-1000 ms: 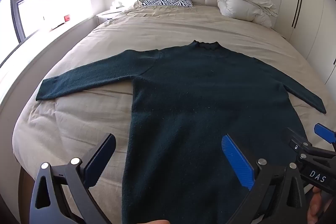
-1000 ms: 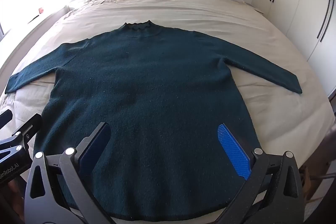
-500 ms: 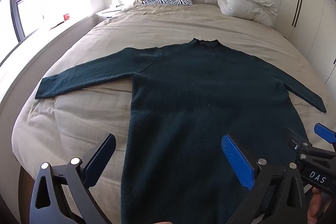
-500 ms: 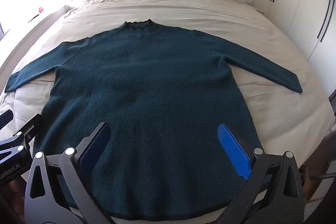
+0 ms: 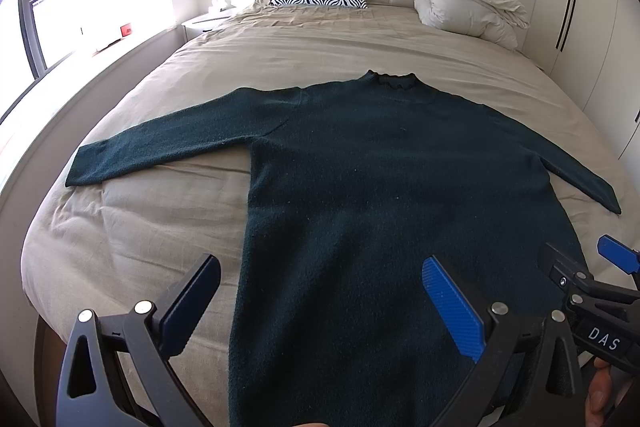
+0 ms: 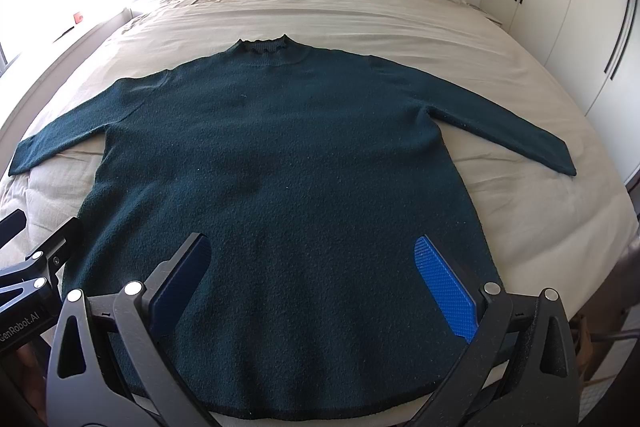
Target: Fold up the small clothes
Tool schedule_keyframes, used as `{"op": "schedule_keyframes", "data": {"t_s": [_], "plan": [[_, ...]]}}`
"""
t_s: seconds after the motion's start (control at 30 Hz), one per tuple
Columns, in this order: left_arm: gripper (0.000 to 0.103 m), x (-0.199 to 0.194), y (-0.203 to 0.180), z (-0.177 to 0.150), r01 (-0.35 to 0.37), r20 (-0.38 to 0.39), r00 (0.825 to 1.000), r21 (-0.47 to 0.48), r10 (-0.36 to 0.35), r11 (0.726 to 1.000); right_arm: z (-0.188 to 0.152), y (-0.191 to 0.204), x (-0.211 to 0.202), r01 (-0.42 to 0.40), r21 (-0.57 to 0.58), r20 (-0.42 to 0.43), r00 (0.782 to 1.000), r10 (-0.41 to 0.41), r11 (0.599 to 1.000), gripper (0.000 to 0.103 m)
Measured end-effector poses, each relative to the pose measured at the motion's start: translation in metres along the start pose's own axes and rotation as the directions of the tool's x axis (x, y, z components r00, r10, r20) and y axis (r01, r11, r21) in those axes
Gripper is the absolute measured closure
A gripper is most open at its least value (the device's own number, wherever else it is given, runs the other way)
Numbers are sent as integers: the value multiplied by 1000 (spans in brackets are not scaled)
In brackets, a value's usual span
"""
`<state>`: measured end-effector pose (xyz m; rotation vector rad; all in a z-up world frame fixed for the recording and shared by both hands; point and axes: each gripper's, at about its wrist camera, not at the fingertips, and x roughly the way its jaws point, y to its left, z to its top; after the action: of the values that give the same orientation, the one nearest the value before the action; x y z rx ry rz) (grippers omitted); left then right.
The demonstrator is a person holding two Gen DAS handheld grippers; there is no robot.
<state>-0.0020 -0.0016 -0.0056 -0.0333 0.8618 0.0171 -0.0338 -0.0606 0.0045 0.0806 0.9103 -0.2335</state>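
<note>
Risk of pinching the beige bedsheet [image 5: 132,227] along with the knit, or dragging the flat dark green sweater [image 6: 280,163] askew if only one layer of hem at the bottom of the frame gets caught. Spread flat across the centre of both views, sleeves out to either side, nothing folded yet. Left gripper [image 5: 320,301] and right gripper [image 6: 316,283] both splayed wide above the lower body of the garment, holding nothing; contact with the fabric impossible to tell.
</note>
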Motion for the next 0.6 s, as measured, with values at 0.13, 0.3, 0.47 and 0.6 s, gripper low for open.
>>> {"op": "schedule_keyframes", "data": {"t_s": [0.13,0.3,0.47,0.6], "plan": [[0,0,0,0,0,0,1000,-1,0,1000,0,0,1,-1,-1,-1,1000,1,1000,0],[0,0,0,0,2,-1,1000,-1,-2,1000,-1,0,1,-1,0,-1,1000,1,1000,0],[0,0,0,0,2,-3,1000,-1,-2,1000,-1,0,1,-1,-1,-2,1000,1,1000,0],[0,0,0,0,2,-3,1000,-2,-2,1000,-1,0,1,-2,-1,-2,1000,2,1000,0]]}}
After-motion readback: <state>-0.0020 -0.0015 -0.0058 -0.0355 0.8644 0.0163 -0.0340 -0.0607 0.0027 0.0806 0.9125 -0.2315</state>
